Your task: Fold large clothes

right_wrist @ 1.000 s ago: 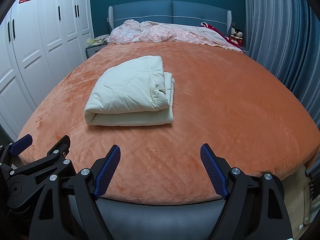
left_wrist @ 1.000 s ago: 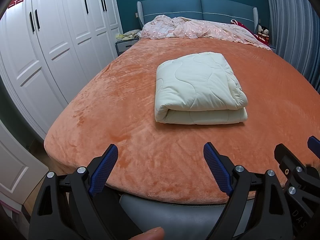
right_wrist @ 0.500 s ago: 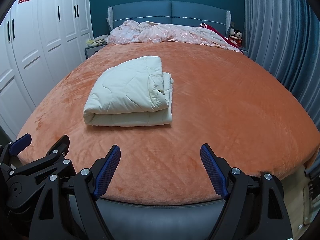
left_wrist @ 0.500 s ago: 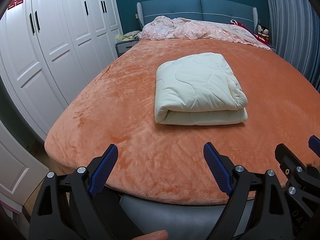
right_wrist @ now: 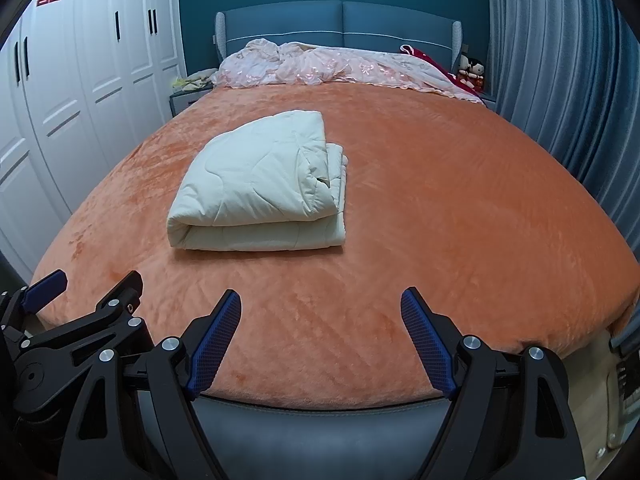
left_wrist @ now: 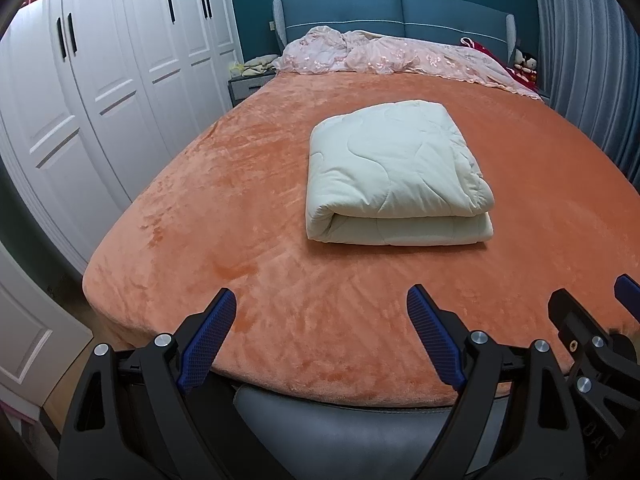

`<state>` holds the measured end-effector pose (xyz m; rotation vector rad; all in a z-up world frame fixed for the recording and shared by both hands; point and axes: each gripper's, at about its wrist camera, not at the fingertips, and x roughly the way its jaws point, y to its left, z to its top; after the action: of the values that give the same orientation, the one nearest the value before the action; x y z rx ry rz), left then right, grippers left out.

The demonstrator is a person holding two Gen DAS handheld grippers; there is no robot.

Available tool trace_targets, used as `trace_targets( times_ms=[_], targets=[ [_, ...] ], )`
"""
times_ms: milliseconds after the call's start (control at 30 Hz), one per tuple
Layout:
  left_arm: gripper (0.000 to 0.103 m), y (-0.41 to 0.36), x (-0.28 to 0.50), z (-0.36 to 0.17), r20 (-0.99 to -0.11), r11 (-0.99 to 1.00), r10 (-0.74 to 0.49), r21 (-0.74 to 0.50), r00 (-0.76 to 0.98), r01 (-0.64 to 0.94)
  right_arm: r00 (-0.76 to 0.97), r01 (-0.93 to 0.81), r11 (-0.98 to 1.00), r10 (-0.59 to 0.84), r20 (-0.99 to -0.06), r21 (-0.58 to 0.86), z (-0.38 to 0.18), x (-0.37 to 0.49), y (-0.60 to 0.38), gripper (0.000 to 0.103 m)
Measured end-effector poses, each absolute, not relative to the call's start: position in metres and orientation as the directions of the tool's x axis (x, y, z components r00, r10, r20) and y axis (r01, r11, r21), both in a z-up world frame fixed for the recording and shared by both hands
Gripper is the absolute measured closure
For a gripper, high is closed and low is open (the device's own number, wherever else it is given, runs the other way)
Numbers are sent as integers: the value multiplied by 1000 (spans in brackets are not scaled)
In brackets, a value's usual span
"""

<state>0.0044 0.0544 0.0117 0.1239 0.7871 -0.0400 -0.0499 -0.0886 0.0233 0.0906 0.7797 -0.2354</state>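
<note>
- Left wrist view: my left gripper [left_wrist: 320,312] sits at the bottom of the frame with its blue-padded jaws spread wide, nothing between them but orange plush.
- My right gripper [right_wrist: 322,312] shows the same way in its own view: jaws wide apart, holding nothing.
- Each tool peeks into the other's picture: the right one at the lower right edge of the left view, the left one at the lower left edge of the right view.
- The cream quilted comforter [left_wrist: 394,172], folded into a thick rectangular bundle, lies in the middle of the left view and left of centre in the right view [right_wrist: 260,192], well apart from both sets of jaws.
- It rests on the orange plush bedspread [left_wrist: 240,208], which fills most of both frames; the stretch between my tools and the bundle is bare.
- A grey padded bed end [left_wrist: 340,432] runs along the bottom, under my fingers.
- A crumpled pink embroidered coverlet [left_wrist: 392,56] lies across the top of the frame, against the blue upholstered headboard [left_wrist: 400,8].
- White panelled wardrobe doors [left_wrist: 120,60] with red paper cut-outs line the left side.
- A small grey nightstand [left_wrist: 246,86] with pale cloth on it stands in the gap between wardrobe and headboard.
- Blue-grey pleated curtains [right_wrist: 560,60] hang down the right side, with small dolls [right_wrist: 472,70] at the upper right by the headboard.
</note>
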Motion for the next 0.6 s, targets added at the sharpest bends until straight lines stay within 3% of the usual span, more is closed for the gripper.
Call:
trace_targets(
  times_ms=[467, 600],
  targets=[
    [20, 55, 4, 11, -698, 990, 10, 106, 716, 89, 687, 245, 969, -175, -705, -2, 22, -50, -88, 23],
    [25, 52, 4, 13, -691, 988, 9, 118, 722, 100, 684, 255, 967, -185, -705, -6, 22, -50, -82, 23]
  ],
)
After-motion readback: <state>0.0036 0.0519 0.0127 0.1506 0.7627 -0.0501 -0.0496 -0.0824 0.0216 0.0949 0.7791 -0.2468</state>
